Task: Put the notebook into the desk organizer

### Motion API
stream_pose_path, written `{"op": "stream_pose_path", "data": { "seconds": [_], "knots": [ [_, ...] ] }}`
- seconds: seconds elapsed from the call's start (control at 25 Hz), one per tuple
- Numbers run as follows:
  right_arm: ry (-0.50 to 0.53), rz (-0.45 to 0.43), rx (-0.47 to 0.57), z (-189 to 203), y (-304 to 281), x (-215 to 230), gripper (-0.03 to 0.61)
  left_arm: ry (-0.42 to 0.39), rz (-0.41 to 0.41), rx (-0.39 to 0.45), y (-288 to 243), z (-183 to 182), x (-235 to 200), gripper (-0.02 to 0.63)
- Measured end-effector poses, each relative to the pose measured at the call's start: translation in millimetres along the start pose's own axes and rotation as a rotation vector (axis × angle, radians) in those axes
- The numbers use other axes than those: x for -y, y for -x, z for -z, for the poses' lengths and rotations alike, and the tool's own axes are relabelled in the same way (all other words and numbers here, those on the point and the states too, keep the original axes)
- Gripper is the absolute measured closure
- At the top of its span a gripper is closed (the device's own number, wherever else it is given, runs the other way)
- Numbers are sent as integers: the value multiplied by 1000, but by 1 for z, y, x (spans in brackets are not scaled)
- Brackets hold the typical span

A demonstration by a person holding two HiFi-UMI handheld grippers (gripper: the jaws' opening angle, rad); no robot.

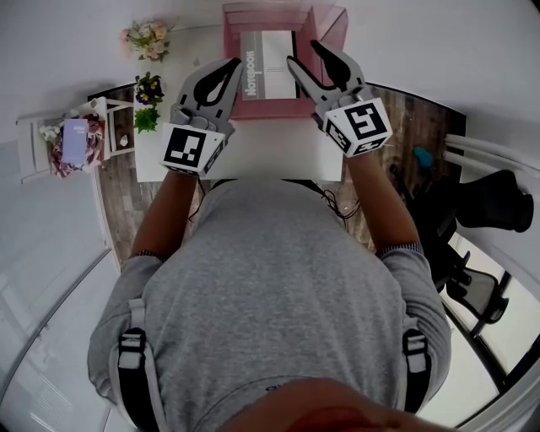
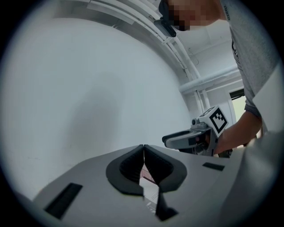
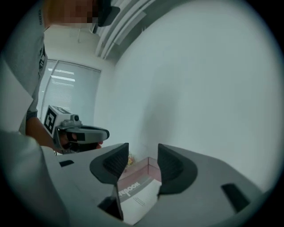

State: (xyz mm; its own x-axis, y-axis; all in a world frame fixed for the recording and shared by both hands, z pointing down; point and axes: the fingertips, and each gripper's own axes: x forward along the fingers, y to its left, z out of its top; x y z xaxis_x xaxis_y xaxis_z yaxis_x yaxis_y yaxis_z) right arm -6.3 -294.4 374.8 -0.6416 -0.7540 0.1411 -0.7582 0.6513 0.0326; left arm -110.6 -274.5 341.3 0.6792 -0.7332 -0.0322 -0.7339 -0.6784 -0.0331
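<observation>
Head view: the pink desk organizer (image 1: 327, 24) stands at the far edge of the white bench (image 1: 253, 153), about midway along it. The notebook (image 1: 268, 52) lies face up in its open front, the grey spine strip to the left. The left tool (image 1: 229, 71) points at the notebook's left edge and the right tool (image 1: 305, 52) is over its right edge.

Left gripper view: the dark pads are pressed together at their tips with nothing between them. A strip of the notebook's white cover shows through the gap lower down, beyond the pads and not pinched.

Right gripper view: the jaws stand spread. The notebook and the pink wall behind it show in the gap, and neither pad appears to touch the cover, though its lower edge runs close by them.

By my reading this is the seating step: the notebook seems largely inside the organizer and neither tool holds it. How deep it sits I cannot tell. The next move probably calls for a gentle push toward the far wall, or lifting both tools clear without dragging the cover.
</observation>
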Motion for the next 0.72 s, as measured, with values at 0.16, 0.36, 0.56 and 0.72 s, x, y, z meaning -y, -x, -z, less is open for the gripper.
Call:
{"op": "stream_pose_path", "data": {
  "seconds": [0.16, 0.36, 0.56, 0.72],
  "knots": [
    [6, -12, 99, -25, 23, -2, 427, -5, -12, 19, 5, -8, 3, 594],
    [14, 2, 136, -31, 46, -9, 571, -11, -12, 23, 12, -9, 11, 594],
    [13, 2, 139, -24, 57, -13, 569, -14, -13, 18, 13, -6, 19, 594],
    [35, 1, 129, -20, 60, -14, 571, -13, -20, 11, 11, -5, 22, 594]
  ]
}}
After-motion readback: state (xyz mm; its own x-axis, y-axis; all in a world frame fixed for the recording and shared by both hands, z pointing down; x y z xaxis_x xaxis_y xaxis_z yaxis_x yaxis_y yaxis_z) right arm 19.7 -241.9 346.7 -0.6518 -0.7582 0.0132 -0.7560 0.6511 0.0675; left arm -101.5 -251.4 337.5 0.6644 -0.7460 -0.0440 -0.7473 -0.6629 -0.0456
